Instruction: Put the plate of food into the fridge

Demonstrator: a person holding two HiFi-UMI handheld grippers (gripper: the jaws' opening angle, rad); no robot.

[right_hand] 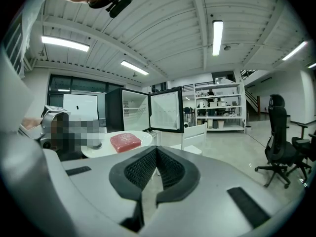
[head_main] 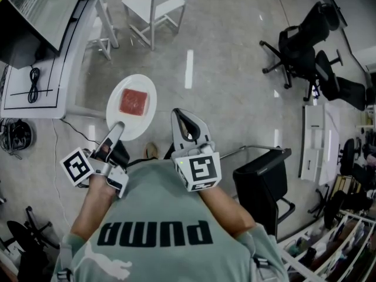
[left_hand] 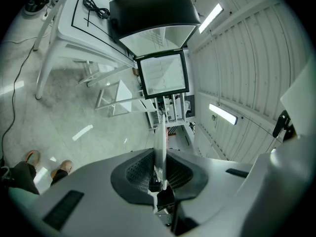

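plate (head_main: 148, 120) with red food slab (head_main: 134, 102) pinched by its rim in left tongs (head_main: 117, 127), held level above floor (head_main: 235, 69). right tongs (head_main: 180, 113) closed, empty, just beside plate. fridge (right_hand: 114, 110) ahead with door (right_hand: 166, 110) open.

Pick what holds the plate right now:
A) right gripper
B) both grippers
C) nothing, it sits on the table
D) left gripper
D: the left gripper has its jaws clamped on the rim of the plate, which hangs over the floor. The right gripper sits beside it with nothing between its jaws.
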